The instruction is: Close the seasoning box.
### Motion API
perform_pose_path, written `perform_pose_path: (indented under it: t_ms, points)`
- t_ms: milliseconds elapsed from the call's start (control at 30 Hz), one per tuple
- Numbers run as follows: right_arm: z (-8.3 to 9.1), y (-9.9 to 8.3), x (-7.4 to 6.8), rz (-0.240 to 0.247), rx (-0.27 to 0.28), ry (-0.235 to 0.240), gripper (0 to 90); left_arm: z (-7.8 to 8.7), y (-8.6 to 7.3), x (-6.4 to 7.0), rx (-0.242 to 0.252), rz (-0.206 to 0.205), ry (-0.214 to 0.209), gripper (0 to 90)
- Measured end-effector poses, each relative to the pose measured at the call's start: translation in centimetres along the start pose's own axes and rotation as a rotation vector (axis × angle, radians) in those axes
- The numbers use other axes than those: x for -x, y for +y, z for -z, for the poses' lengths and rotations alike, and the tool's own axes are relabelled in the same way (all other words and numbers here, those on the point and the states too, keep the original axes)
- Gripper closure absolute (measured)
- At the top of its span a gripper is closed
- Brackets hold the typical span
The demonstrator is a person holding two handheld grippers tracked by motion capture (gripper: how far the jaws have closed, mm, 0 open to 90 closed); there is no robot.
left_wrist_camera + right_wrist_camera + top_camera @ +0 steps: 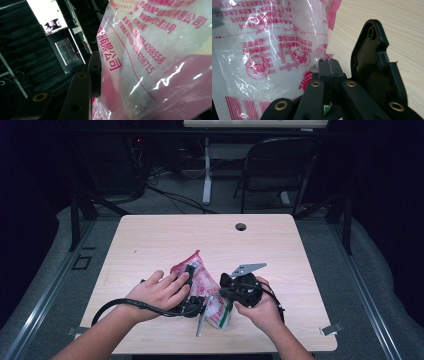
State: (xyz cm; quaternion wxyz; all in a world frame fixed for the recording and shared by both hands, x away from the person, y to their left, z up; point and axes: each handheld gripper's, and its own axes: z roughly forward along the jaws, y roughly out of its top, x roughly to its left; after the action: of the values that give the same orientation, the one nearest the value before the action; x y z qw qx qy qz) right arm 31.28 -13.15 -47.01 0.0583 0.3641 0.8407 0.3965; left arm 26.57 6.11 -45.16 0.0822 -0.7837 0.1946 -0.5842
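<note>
The right gripper [329, 65] has its 2 jaws pressed together on a corner of the bag [269, 47]. The left gripper [192, 306] lies against the bag's other side; whether its jaws are clamped cannot be told. The bag [202, 282], pink-printed clear plastic with white grains inside, sits between both hands near the table's [165, 232] front edge.

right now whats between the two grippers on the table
The pink-printed plastic bag lies between the left gripper and right gripper in the high view; the right gripper view shows its edge pinched.
</note>
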Motion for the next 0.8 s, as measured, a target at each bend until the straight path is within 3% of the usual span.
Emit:
perform_pose_path:
  t_ms: [133,167,800]
  points:
    - [0.00,0.01,0.02,0.001,0.000,0.000,90.0,0.00,0.01,-0.04,0.000,0.001,0.002,69.5]
    - [0.00,0.00,0.02,0.000,0.001,0.000,90.0,0.02,0.04,-0.16,0.000,-0.015,0.009,69.5]
    - [-0.03,0.02,-0.01,0.001,-0.001,0.001,90.0,0.01,0.01,-0.11,0.002,-0.008,0.017,69.7]
